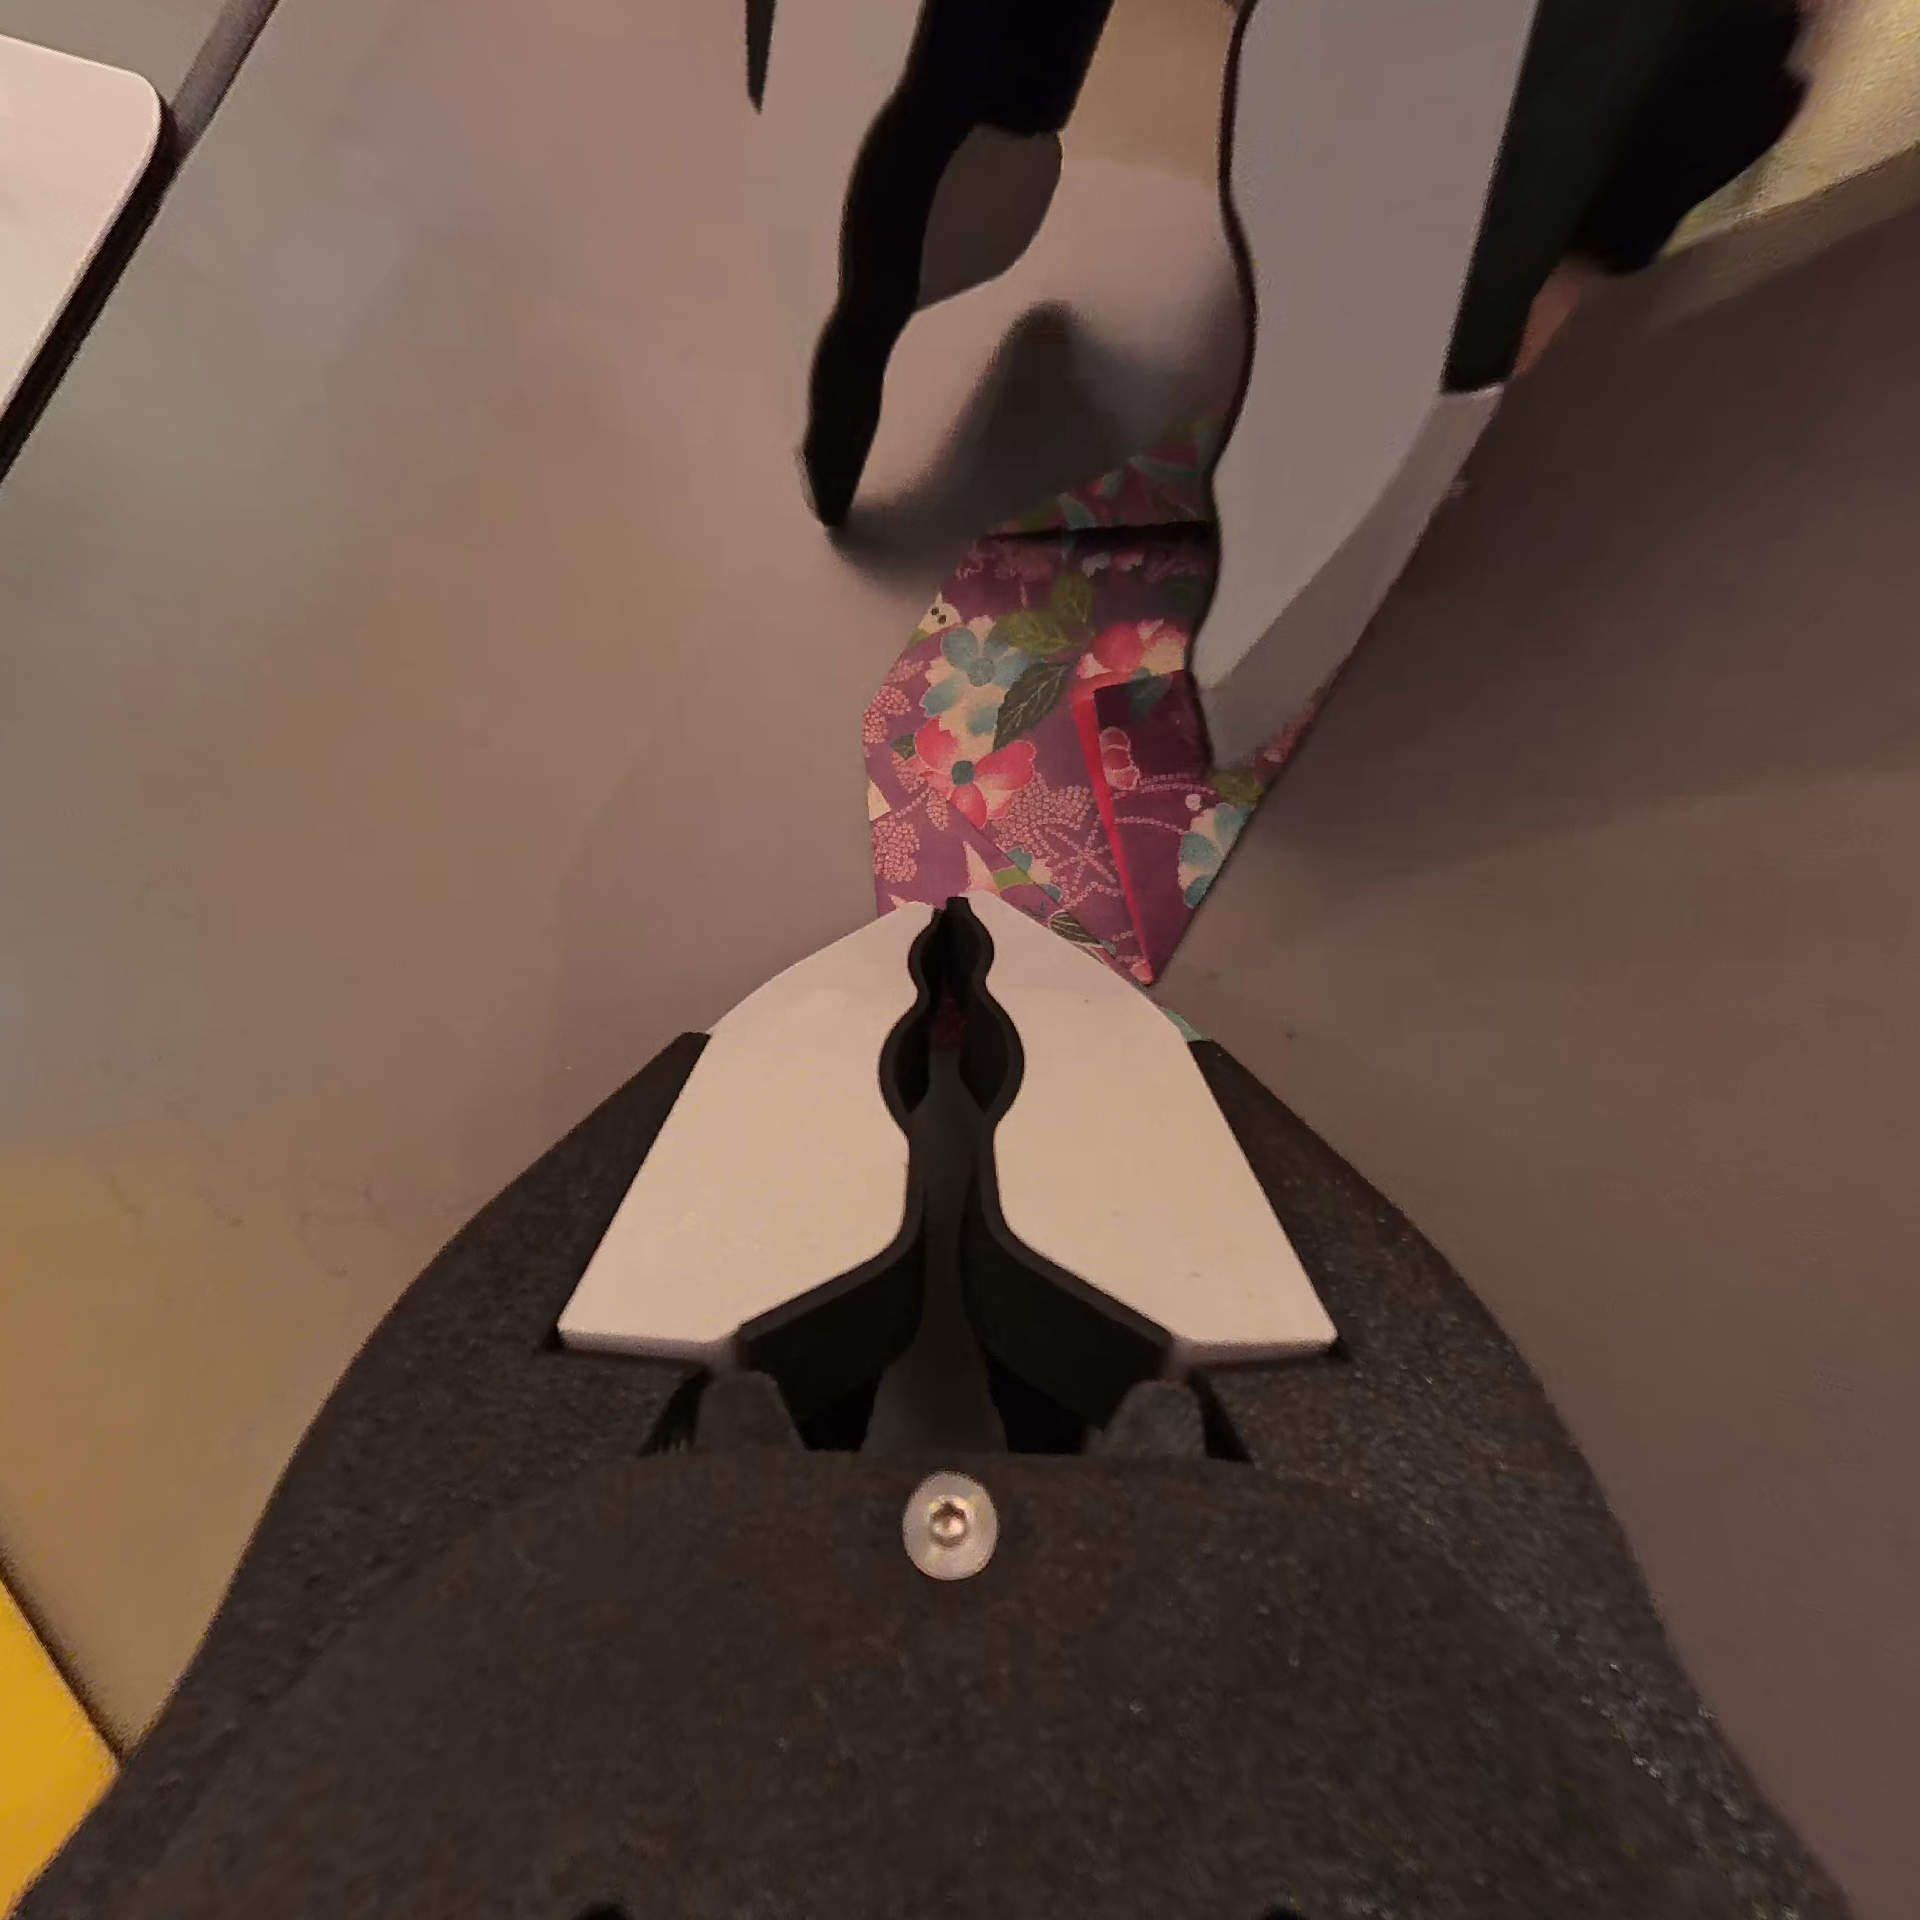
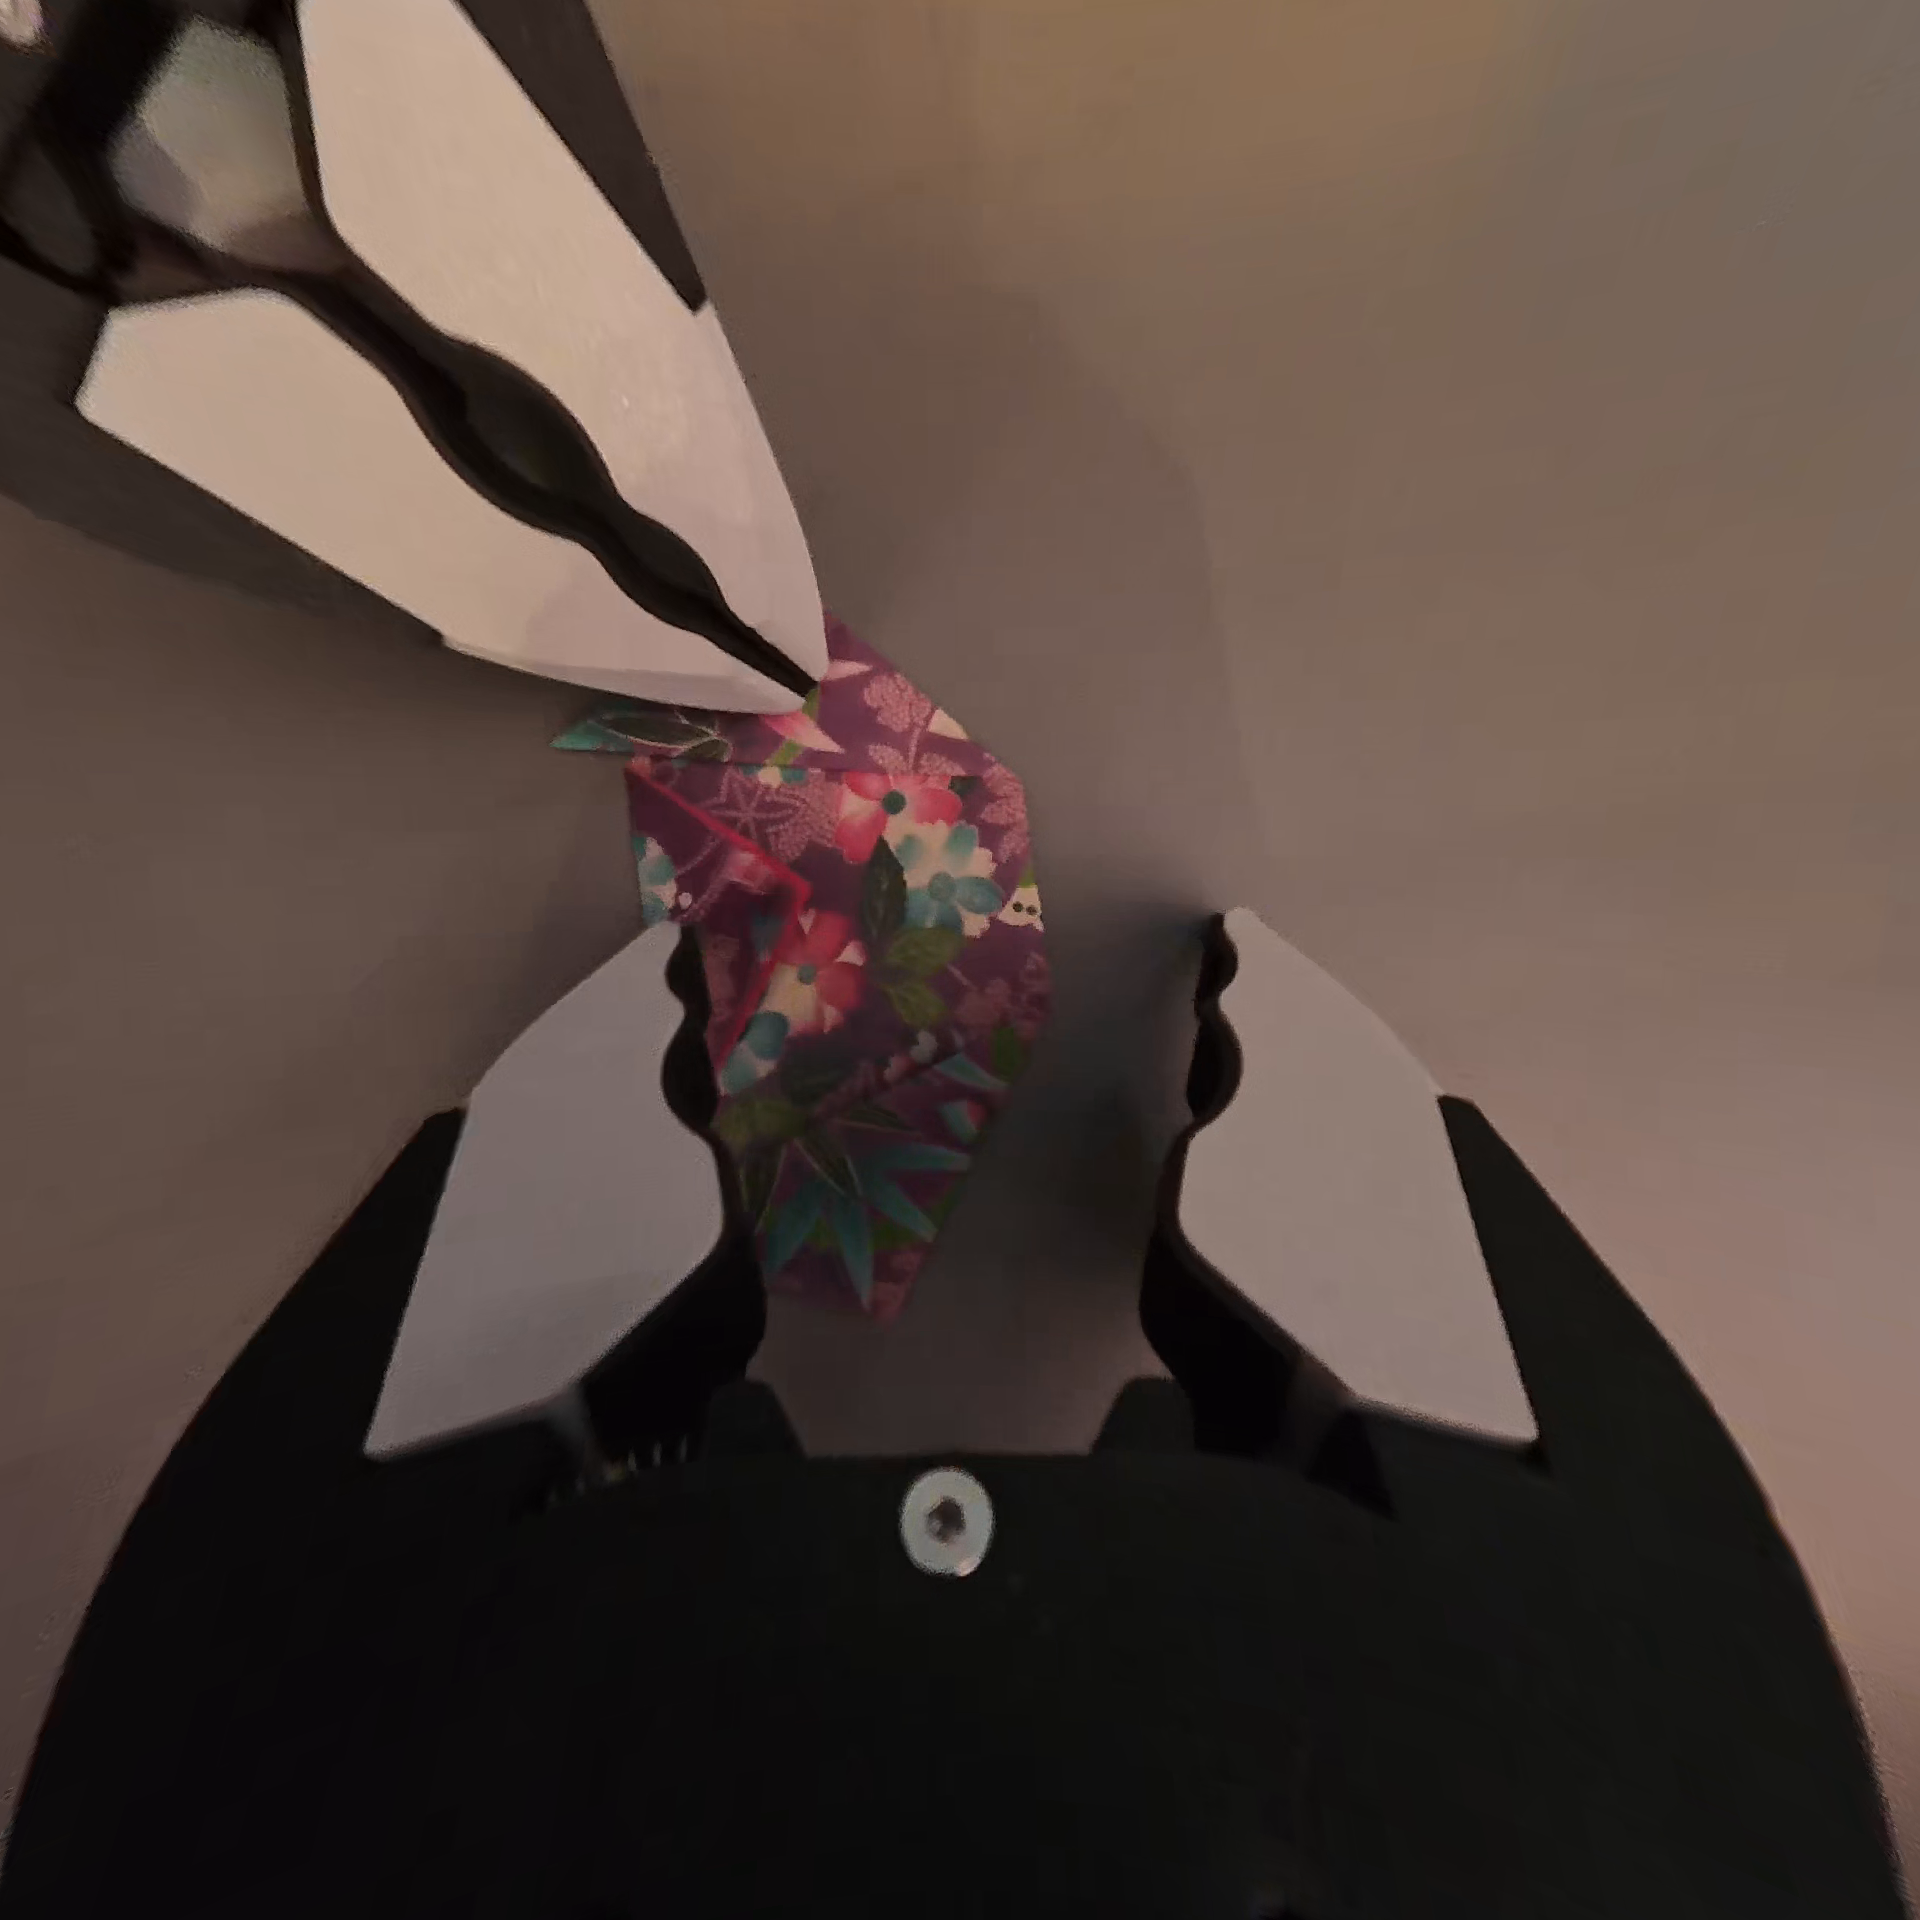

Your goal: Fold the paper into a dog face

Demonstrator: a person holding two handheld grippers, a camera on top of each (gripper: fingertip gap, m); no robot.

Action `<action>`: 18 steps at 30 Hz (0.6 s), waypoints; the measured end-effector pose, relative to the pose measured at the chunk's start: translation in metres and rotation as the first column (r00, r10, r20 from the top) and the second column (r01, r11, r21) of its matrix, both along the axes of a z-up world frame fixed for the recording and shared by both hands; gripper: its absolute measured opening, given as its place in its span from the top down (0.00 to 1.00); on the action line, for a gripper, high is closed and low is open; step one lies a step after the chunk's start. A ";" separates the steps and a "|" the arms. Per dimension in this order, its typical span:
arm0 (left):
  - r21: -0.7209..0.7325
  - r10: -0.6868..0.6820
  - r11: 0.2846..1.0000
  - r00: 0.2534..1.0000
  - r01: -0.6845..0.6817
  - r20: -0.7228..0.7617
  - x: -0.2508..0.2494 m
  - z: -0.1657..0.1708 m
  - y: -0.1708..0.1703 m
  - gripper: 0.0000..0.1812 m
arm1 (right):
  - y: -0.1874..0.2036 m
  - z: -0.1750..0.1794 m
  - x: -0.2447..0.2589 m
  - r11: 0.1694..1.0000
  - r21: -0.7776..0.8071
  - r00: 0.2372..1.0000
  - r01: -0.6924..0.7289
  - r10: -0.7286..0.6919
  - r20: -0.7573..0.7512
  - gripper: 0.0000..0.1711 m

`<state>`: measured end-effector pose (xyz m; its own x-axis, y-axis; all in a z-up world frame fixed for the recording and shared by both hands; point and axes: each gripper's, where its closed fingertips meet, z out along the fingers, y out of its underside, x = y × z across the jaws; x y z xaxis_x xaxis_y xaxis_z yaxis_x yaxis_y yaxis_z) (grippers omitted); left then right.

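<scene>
The paper is purple with a flower print. It is folded into a narrow, many-sided shape with a red-edged flap and lies on the grey table. It also shows in the left wrist view. My left gripper is shut, its tips pinching the paper's near end, and a bit of red shows inside the jaws. In the right wrist view it comes in from the upper left. My right gripper is open and straddles the paper, with its left finger over the paper's edge. It shows far off in the left wrist view.
A white flat object lies at the table's far left. A yellow object is at the near left. A pale yellow-green surface is at the far right, behind the right gripper's black body. The left gripper's tips are roughly 5 cm from the right gripper's. Between my left fingertips and the yellow object there is roughly 25 cm.
</scene>
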<state>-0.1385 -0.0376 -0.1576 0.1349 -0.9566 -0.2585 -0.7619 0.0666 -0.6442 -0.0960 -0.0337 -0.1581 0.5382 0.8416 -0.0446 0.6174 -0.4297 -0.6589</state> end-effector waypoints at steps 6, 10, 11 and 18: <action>-0.204 -0.028 0.978 0.999 0.036 0.040 0.015 0.015 0.010 0.96 | 0.002 -0.001 0.001 0.998 0.059 1.000 -0.012 0.013 -0.007 0.49; -0.403 -0.084 0.910 0.995 0.095 0.044 0.030 0.027 0.017 0.89 | 0.001 0.000 0.000 0.996 0.081 0.999 -0.026 0.028 -0.032 0.49; -0.429 -0.108 0.897 0.994 0.106 0.020 0.031 0.025 0.019 0.89 | 0.000 0.000 0.000 0.996 0.088 0.999 -0.029 0.033 -0.036 0.50; -0.536 -0.300 0.815 0.952 0.221 -0.064 0.041 0.005 0.014 0.89 | -0.003 0.005 -0.005 0.979 0.184 0.995 -0.093 0.095 -0.006 0.56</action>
<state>-0.0975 -0.0237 -0.1521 -0.1377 -0.9481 0.2867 -0.8479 -0.0368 -0.5289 -0.1007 -0.0371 -0.1527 0.4566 0.8832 0.1075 0.6392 -0.2415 -0.7302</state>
